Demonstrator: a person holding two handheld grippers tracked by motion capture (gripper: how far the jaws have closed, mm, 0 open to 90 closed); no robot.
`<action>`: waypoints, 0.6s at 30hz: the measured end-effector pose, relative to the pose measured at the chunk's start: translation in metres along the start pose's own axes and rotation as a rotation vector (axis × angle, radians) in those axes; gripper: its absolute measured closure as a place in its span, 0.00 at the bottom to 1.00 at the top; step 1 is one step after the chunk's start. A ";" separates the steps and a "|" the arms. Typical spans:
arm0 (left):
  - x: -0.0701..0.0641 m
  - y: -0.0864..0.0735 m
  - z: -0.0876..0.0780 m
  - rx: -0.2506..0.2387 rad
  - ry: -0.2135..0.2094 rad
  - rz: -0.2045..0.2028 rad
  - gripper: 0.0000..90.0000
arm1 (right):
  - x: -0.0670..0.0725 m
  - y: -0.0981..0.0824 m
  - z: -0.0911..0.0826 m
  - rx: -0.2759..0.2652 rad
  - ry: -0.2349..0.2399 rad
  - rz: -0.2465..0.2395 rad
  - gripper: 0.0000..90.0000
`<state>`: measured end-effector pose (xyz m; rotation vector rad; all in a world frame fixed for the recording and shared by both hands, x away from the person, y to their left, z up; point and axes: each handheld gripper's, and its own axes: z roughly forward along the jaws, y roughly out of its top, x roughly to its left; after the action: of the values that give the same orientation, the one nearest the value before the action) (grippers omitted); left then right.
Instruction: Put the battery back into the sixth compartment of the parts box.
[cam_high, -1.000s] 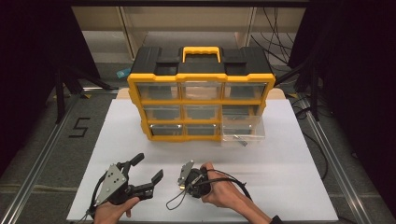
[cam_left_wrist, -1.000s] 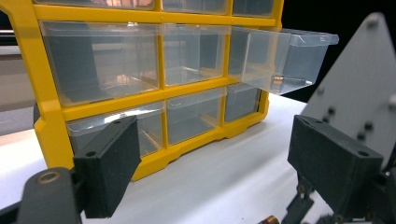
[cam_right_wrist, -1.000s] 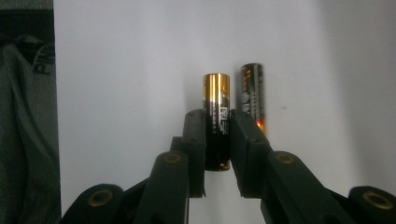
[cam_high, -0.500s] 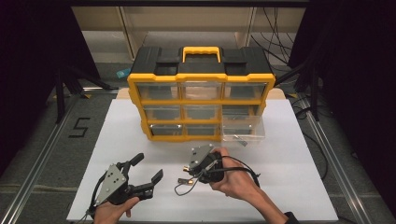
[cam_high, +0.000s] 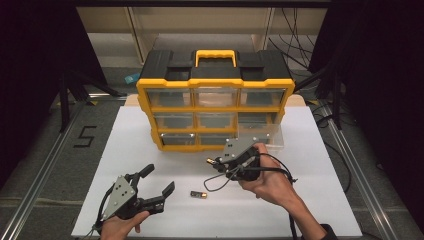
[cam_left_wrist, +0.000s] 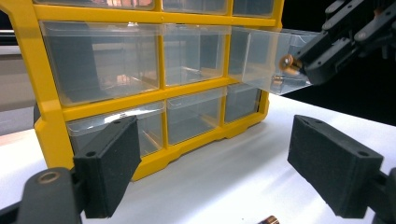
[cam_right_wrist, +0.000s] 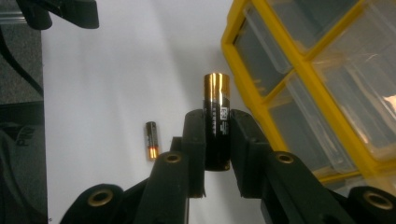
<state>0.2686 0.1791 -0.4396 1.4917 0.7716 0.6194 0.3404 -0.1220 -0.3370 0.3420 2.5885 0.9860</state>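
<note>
My right gripper (cam_high: 216, 163) is shut on a black and gold battery (cam_right_wrist: 215, 125) that stands up between its jaws. It hangs above the table just in front of the yellow drawer organizer (cam_high: 215, 87). In the left gripper view the held battery (cam_left_wrist: 290, 65) sits close to the pulled-out clear drawer (cam_left_wrist: 268, 60). A second battery (cam_high: 198, 194) lies on the white table between both grippers. My left gripper (cam_high: 159, 179) rests low at the front left, open with nothing between its pads (cam_left_wrist: 108, 169).
The organizer has a black top with a yellow handle (cam_high: 215, 54) and several clear drawers; the pulled-out drawer (cam_high: 260, 134) juts from its right side. The white board (cam_high: 310, 200) ends at metal rails (cam_high: 35, 190) on both sides.
My right gripper has lifted off the table and moved forward and right toward the pulled-out drawer with the battery in it. The left gripper and the loose battery have stayed put.
</note>
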 end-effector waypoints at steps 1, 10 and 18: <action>0.000 0.000 0.000 0.000 -0.001 -0.001 0.18 | -0.002 0.000 -0.002 -0.002 -0.003 -0.002 0.85; 0.000 0.000 0.000 0.001 0.000 0.000 0.18 | -0.014 -0.002 -0.022 -0.048 -0.047 0.023 0.85; 0.000 0.000 0.000 0.001 -0.001 0.001 0.18 | -0.024 -0.005 -0.041 -0.092 -0.075 0.055 0.85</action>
<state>0.2687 0.1790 -0.4396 1.4931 0.7708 0.6188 0.3450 -0.1578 -0.3065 0.4199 2.4695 1.0868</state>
